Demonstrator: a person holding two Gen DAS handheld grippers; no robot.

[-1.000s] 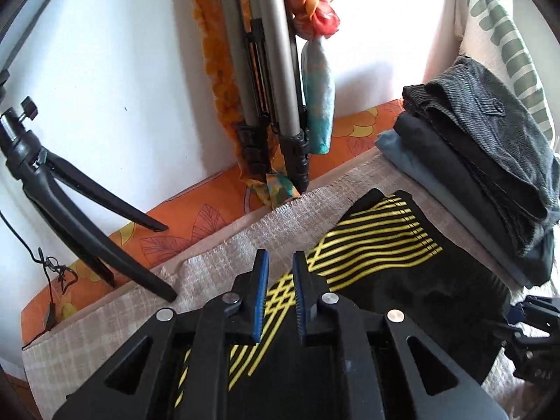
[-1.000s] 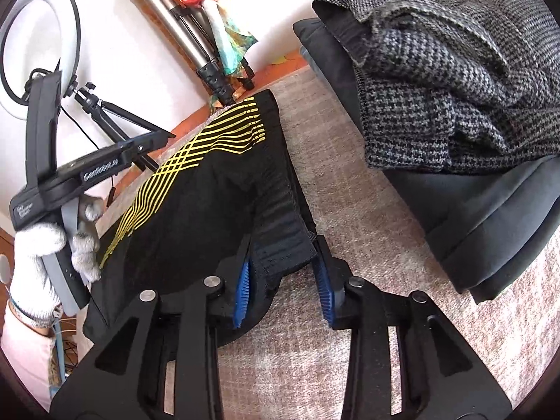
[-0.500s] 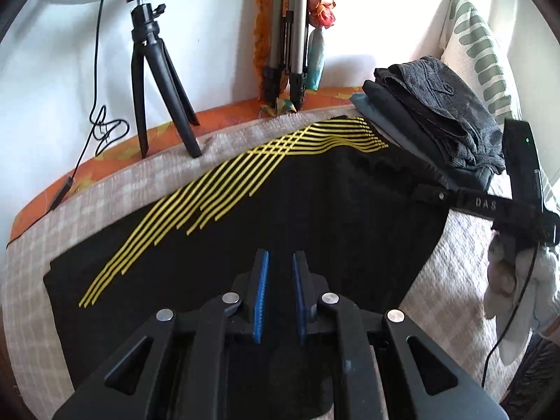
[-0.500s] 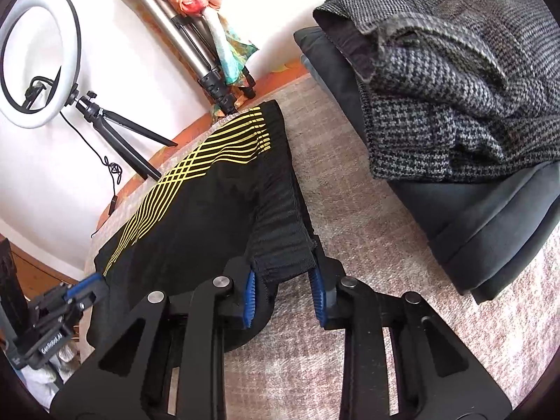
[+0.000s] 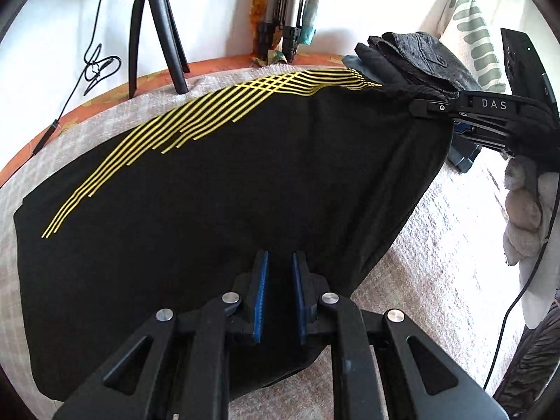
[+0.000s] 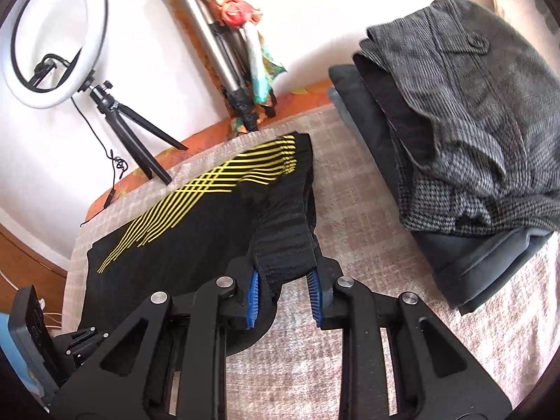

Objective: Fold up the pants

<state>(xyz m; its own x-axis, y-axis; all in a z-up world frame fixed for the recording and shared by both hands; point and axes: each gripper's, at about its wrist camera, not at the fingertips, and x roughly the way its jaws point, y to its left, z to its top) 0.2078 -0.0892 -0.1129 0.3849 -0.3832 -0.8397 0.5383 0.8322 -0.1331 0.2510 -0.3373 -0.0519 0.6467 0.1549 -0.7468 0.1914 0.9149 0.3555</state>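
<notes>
Black pants with yellow stripes (image 5: pixel 217 189) lie spread on a beige checked cloth (image 5: pixel 437 252); they also show in the right wrist view (image 6: pixel 196 224). My left gripper (image 5: pixel 279 262) hovers over the pants' near edge, its jaws a narrow gap apart with no cloth visibly between them. My right gripper (image 6: pixel 284 281) has the ribbed waistband (image 6: pixel 285 245) between its blue pads and lifts it off the cloth. The right gripper also shows in the left wrist view (image 5: pixel 430 105) at the pants' far right corner.
A stack of folded trousers (image 6: pixel 455 133) lies at the right on the cloth. A ring light on a small tripod (image 6: pixel 115 119) and a larger tripod (image 6: pixel 224 70) stand by the white wall. A striped pillow (image 5: pixel 472 35) sits behind the stack.
My left gripper has pulled back along the pants toward the near edge. My right gripper closed onto the waistband and raised it.
</notes>
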